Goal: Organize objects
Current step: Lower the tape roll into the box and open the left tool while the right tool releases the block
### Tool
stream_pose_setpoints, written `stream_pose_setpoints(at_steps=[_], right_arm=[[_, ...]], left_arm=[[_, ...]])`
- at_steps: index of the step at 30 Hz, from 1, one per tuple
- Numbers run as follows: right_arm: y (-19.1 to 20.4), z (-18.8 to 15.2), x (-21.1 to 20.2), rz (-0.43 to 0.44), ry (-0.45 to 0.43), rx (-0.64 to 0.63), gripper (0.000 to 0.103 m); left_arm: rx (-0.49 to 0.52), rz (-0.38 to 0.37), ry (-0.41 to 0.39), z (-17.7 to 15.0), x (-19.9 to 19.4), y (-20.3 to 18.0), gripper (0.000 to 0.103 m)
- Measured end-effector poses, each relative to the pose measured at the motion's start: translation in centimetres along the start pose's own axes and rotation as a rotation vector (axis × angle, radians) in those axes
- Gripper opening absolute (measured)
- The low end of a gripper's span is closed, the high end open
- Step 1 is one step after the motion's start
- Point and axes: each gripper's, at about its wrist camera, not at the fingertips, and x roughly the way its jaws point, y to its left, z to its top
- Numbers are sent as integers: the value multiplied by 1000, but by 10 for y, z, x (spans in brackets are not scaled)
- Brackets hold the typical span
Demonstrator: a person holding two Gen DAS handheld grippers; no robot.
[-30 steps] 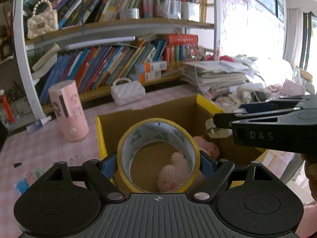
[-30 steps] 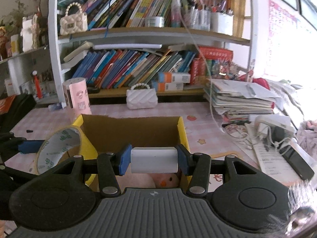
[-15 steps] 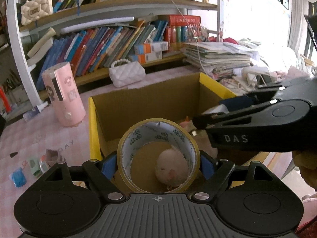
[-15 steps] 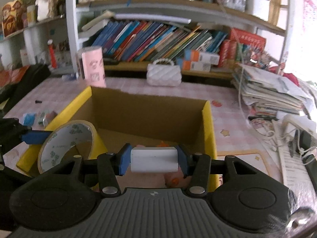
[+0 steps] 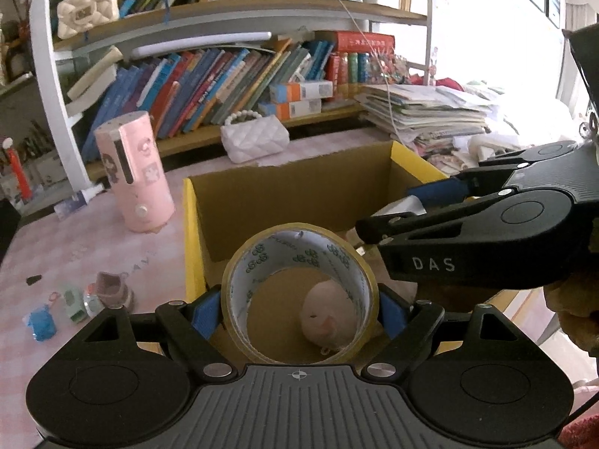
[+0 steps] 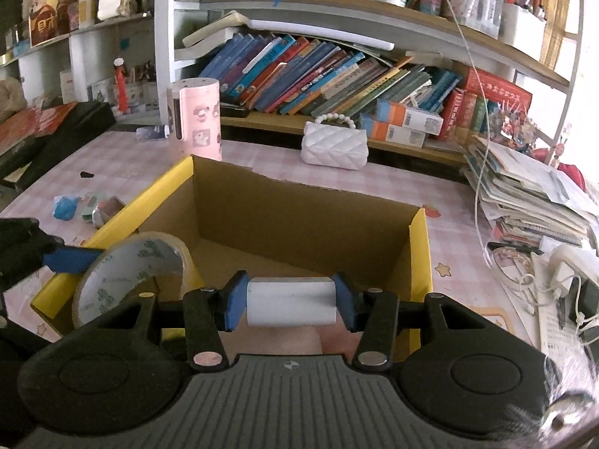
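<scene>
My left gripper point(image 5: 299, 307) is shut on a roll of yellow packing tape point(image 5: 258, 262) and holds it over the near left corner of an open cardboard box with yellow flaps point(image 5: 192, 232). A pink plush toy point(image 5: 325, 318) lies in the box, seen through the roll. My right gripper point(image 6: 290, 301) is shut on a small white block point(image 6: 290, 301) above the near edge of the same box point(image 6: 421, 258). The right gripper also shows from the side in the left wrist view point(image 5: 389, 224), and the tape roll shows in the right wrist view point(image 6: 123, 277).
A pink cylinder point(image 5: 133, 179) and a white quilted purse point(image 5: 254, 140) stand on the pink checked table behind the box. Small blue and green trinkets point(image 5: 67, 308) lie left of the box. A paper stack point(image 6: 531, 194) and cables sit right. Bookshelves fill the back.
Both grippers have moved forward and down over the box with their loads. The box now fills more of both views and its floor shows.
</scene>
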Motion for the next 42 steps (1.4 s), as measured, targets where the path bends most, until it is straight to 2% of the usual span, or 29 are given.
stream_pose_setpoints(at_steps=[2, 5, 15, 34, 36, 38, 42], right_arm=[[0, 0, 0, 1, -4, 5, 47], [0, 3, -3, 1, -21, 7, 47], [10, 6, -1, 42, -5, -2, 46], [31, 7, 17, 36, 45, -101, 47], [33, 6, 19, 35, 51, -102, 48], [34, 5, 19, 33, 53, -99, 54], [38, 6, 12, 25, 32, -91, 59]], left_arm=[[2, 5, -1, 0, -2, 1, 85], [11, 8, -33, 0, -10, 0, 91], [31, 53, -88, -5, -32, 2, 92], [-133, 155, -104, -28, -70, 39, 92], [-141, 164, -104, -29, -71, 42, 96], [-145, 168, -106, -31, -73, 44, 96], [-147, 165, -113, -33, -78, 47, 96]])
